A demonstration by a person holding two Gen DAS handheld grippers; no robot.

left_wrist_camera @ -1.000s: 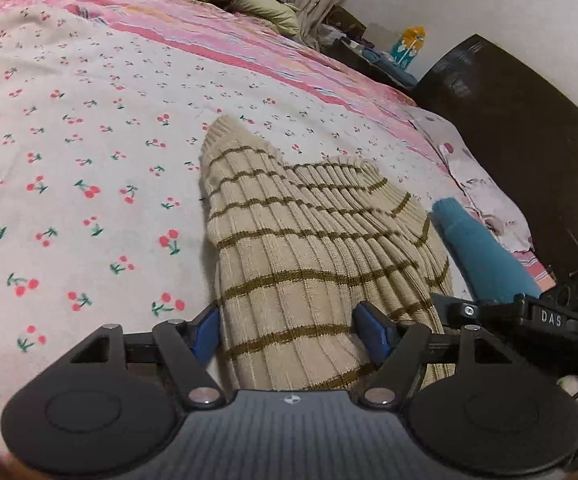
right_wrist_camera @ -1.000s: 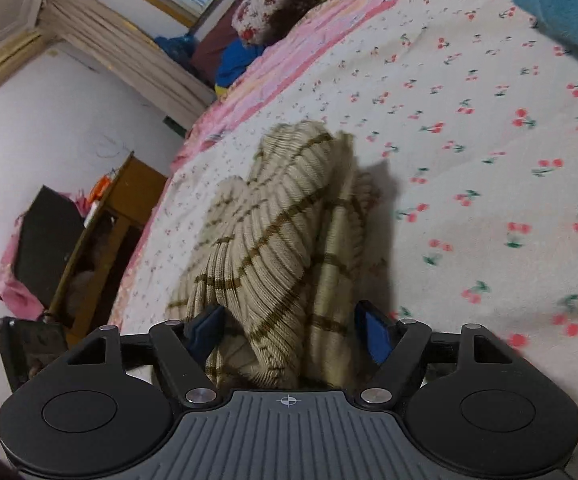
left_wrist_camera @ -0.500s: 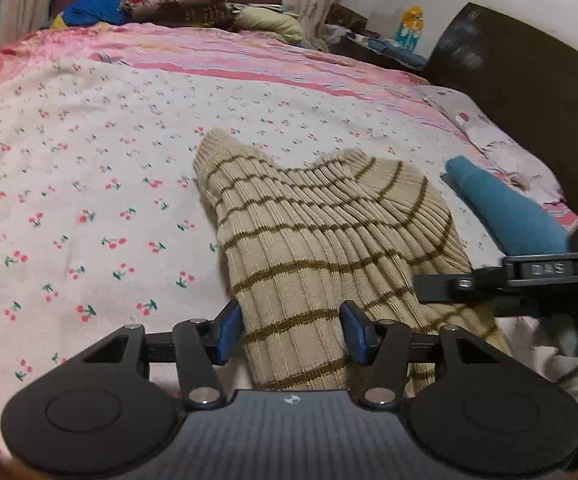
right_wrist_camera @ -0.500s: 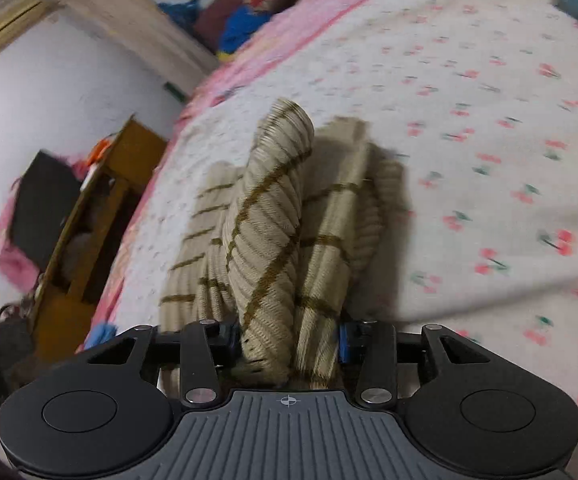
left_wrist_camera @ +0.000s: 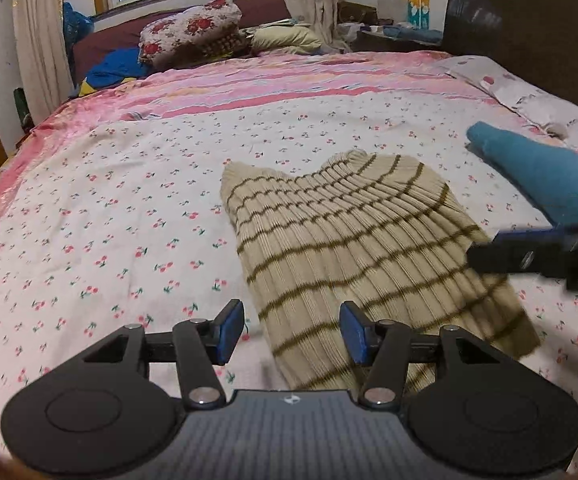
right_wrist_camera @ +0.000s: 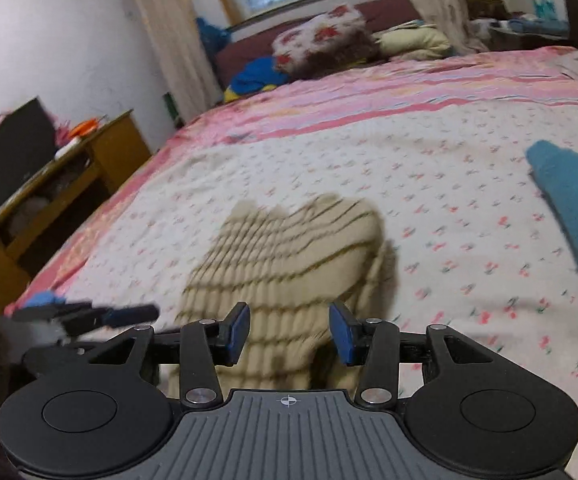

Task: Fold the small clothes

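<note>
A beige ribbed knit garment with brown stripes (left_wrist_camera: 349,248) lies folded on the cherry-print sheet (left_wrist_camera: 109,216); it also shows, blurred, in the right wrist view (right_wrist_camera: 289,264). My left gripper (left_wrist_camera: 291,334) is open, its blue pads apart, over the garment's near left edge and holding nothing. My right gripper (right_wrist_camera: 289,332) is open over the garment's near end and empty; its finger shows at the right of the left wrist view (left_wrist_camera: 537,254). The left gripper's finger shows in the right wrist view (right_wrist_camera: 101,314).
A rolled teal garment (left_wrist_camera: 541,176) lies on the bed to the right. A pink striped quilt (left_wrist_camera: 289,84) and pillows (left_wrist_camera: 193,32) lie farther back. A dark headboard (left_wrist_camera: 529,20) is at the right, a wooden desk (right_wrist_camera: 69,184) left of the bed.
Both grippers have opened and let go of the striped garment, then pulled back and up. The garment now lies flat on the sheet.
</note>
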